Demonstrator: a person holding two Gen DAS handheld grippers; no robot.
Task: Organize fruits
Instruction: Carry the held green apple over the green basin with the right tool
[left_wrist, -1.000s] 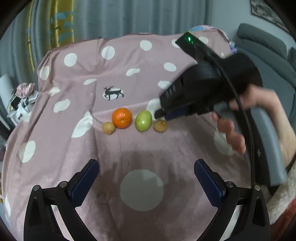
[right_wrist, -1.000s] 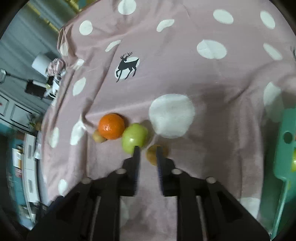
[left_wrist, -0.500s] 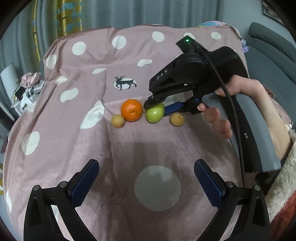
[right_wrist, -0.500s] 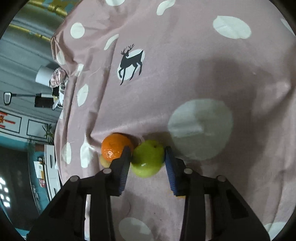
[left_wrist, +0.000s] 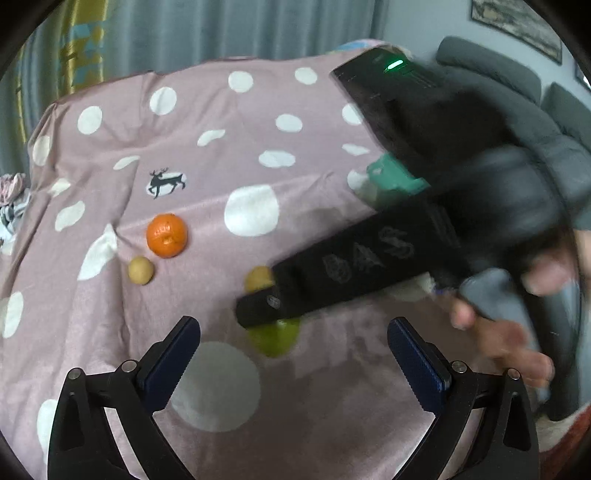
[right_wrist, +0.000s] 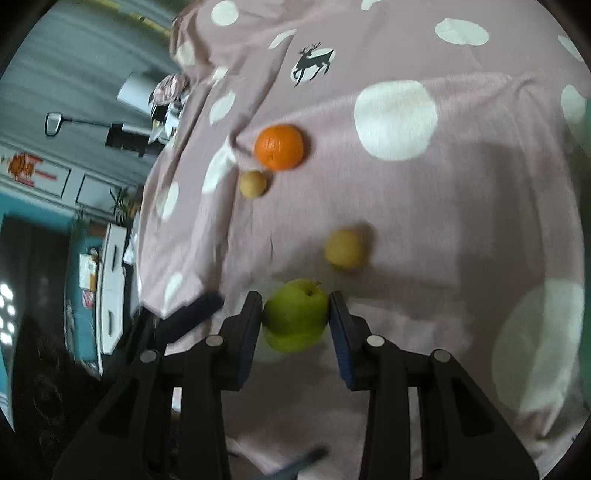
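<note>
**Operator:** What does the right gripper (right_wrist: 295, 321) carry, and where is that item?

**Technician:** The right gripper is clenched on the round, smooth-skinned green apple (right_wrist: 295, 314). Both blue pads press on its flanks at about its widest girth, stem end facing away from the camera. In the right wrist view the apple sits at 6 o'clock, just above the pink polka-dot cloth (right_wrist: 461, 221). Whether it clears the cloth cannot be told, since that view is blurred.

**Operator:** How will the apple handle?

**Technician:** Judged from its look, it is firm, moderately heavy for its size, and waxy, hence liable to slip or rotate between flat pads. The grip across the girth is the correct one; a grip nearer the stem or base would likely squeeze it out. Excess force may bruise the flesh.

**Operator:** And the remaining fruit?

**Technician:** The round dimpled orange (right_wrist: 279, 147) lies at 12 o'clock from the apple, with a small round tan fruit (right_wrist: 253, 183) just beside it at its 7 o'clock. A second small tan fruit (right_wrist: 345, 248) lies near the apple at 1 o'clock, not touching it.

**Operator:** State of the left gripper (left_wrist: 293, 363)?

**Technician:** Released; its jaws stand wide apart with nothing between them, above the cloth. A teal plastic container (left_wrist: 395, 181), partly hidden, shows at 1 o'clock in the left wrist view.
</note>
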